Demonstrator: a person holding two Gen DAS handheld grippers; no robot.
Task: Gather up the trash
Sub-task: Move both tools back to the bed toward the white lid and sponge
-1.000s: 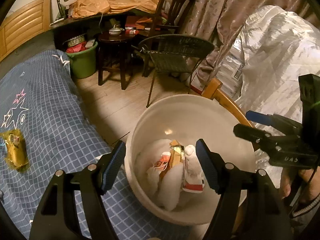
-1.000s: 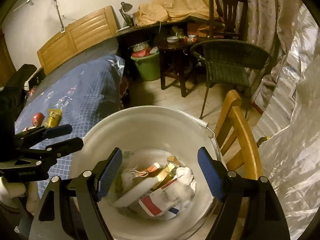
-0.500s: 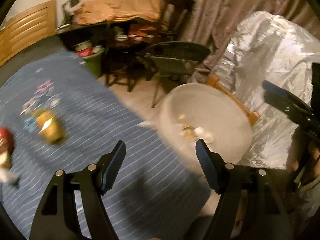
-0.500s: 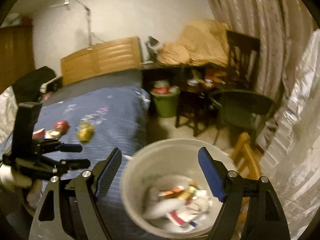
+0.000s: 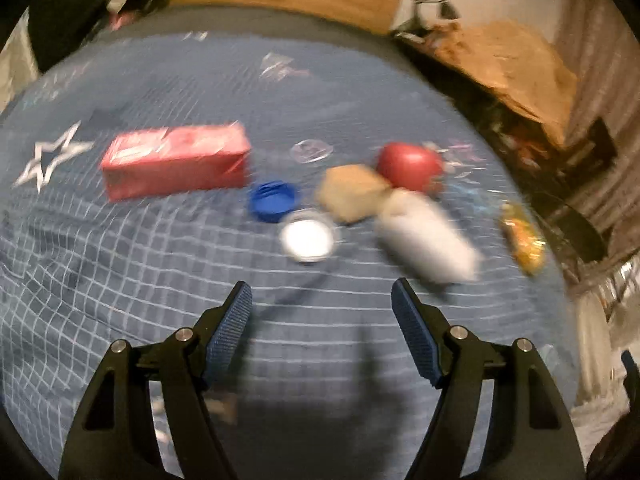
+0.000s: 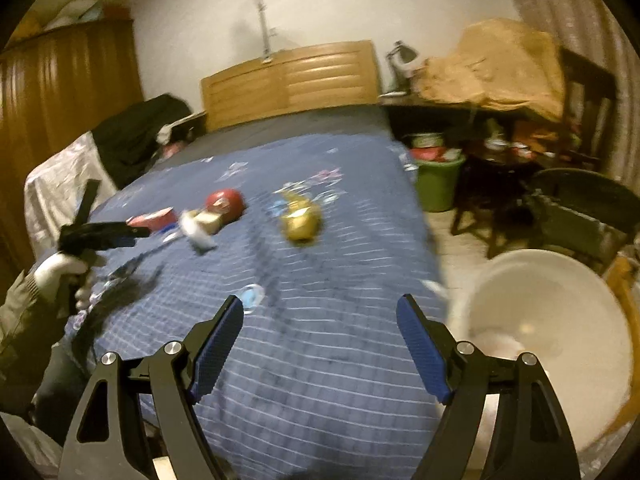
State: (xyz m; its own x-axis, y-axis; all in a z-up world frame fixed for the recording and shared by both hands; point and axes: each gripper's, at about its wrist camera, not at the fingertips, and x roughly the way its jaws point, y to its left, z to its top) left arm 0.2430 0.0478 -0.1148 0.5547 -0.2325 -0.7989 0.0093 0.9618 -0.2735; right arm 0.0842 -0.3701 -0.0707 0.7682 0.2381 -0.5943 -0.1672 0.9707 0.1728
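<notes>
Trash lies on the blue checked bedspread (image 5: 120, 280): a red carton (image 5: 176, 162), a blue cap (image 5: 274, 201), a white lid (image 5: 307, 240), a tan crumpled lump (image 5: 352, 193), a red round object (image 5: 410, 166), a white bottle (image 5: 428, 242) and a gold wrapper (image 5: 522, 240). My left gripper (image 5: 322, 300) is open and empty above the bed, short of the white lid. My right gripper (image 6: 320, 316) is open and empty over the bed's near end. The white bucket (image 6: 560, 280) holding trash stands low right. The gold wrapper (image 6: 300, 224) and red object (image 6: 225, 202) lie ahead.
A wooden headboard (image 6: 292, 80) stands at the far end. A green bin (image 6: 438, 184), a dark stool and a wicker chair (image 6: 580, 208) stand on the floor right of the bed. My left gripper (image 6: 120, 234) shows at the left.
Both grippers have swung left from over the white bucket to over the bed. The trash on the bedspread has come into view. Both stay open.
</notes>
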